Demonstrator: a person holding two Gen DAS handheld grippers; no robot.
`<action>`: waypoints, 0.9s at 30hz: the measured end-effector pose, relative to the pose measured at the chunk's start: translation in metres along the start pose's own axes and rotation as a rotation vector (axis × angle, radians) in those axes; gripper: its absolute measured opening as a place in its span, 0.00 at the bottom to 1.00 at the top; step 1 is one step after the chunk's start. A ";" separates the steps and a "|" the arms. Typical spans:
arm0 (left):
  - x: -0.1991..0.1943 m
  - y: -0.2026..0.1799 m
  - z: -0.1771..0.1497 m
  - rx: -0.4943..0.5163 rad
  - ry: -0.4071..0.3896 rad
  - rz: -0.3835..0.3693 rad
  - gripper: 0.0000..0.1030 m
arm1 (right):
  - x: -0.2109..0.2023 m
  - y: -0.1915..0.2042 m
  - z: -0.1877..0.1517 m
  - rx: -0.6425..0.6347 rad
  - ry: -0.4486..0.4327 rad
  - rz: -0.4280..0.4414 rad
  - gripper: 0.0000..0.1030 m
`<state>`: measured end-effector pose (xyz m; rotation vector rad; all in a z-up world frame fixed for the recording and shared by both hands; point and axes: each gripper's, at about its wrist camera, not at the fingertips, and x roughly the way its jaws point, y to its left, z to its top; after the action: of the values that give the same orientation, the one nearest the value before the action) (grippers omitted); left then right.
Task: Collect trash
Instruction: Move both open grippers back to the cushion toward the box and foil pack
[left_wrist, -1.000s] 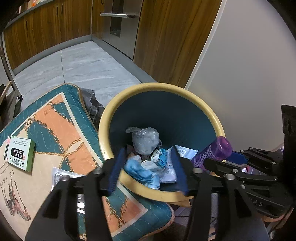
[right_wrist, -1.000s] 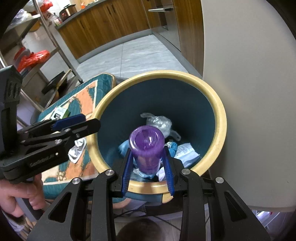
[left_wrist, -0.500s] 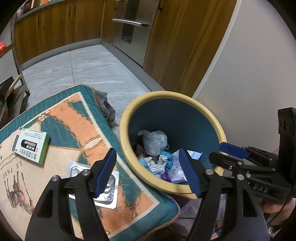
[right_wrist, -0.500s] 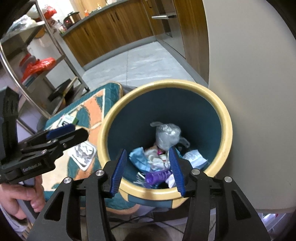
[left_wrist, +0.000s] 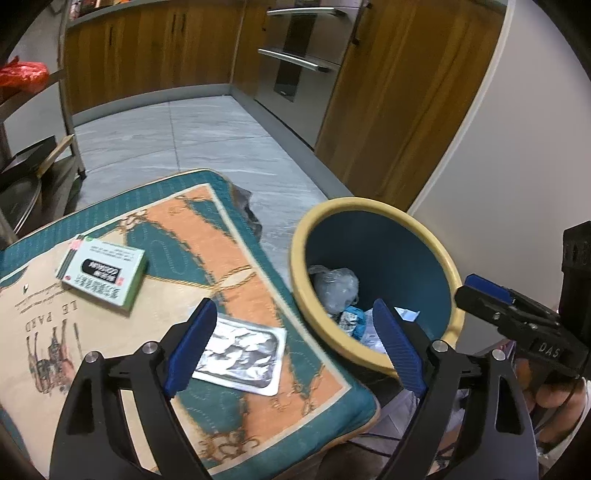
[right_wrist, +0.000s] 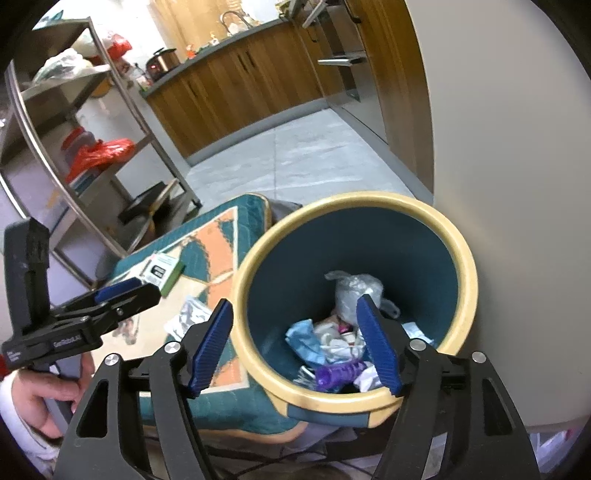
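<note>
Kitchen floor holds the bin (right_wrist: 466, 258); my right gripper (right_wrist: 299, 349) opens empty over it, my left gripper (left_wrist: 291, 343) opens empty beside it above the foil pack (left_wrist: 243, 350).

Left tool (left_wrist: 291, 341), jaws opening and empty, above a foil blister pack (left_wrist: 240, 350) on a patterned cushion (left_wrist: 207, 236); bin (left_wrist: 373, 218) right, green box (left_wrist: 103, 275) left.

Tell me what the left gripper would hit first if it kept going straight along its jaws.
Probably the silver foil blister pack lying on the teal and orange patterned cushion. The left gripper is empty, its jaws opening, and the pack sits just inside its left jaw. Depth is unclear; it may meet bare cushion instead.
</note>
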<state>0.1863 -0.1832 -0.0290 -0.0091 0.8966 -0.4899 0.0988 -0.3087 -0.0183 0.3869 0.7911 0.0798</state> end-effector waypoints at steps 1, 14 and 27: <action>-0.002 0.004 -0.001 -0.006 -0.001 0.007 0.83 | 0.000 0.001 0.000 -0.001 -0.001 0.004 0.71; -0.020 0.064 -0.026 -0.084 0.015 0.087 0.84 | 0.005 0.021 -0.003 -0.064 0.012 0.034 0.77; -0.038 0.123 -0.051 -0.181 0.017 0.153 0.84 | 0.017 0.046 -0.007 -0.131 0.049 0.049 0.79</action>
<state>0.1782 -0.0480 -0.0589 -0.1006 0.9478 -0.2661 0.1089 -0.2600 -0.0172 0.2808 0.8204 0.1873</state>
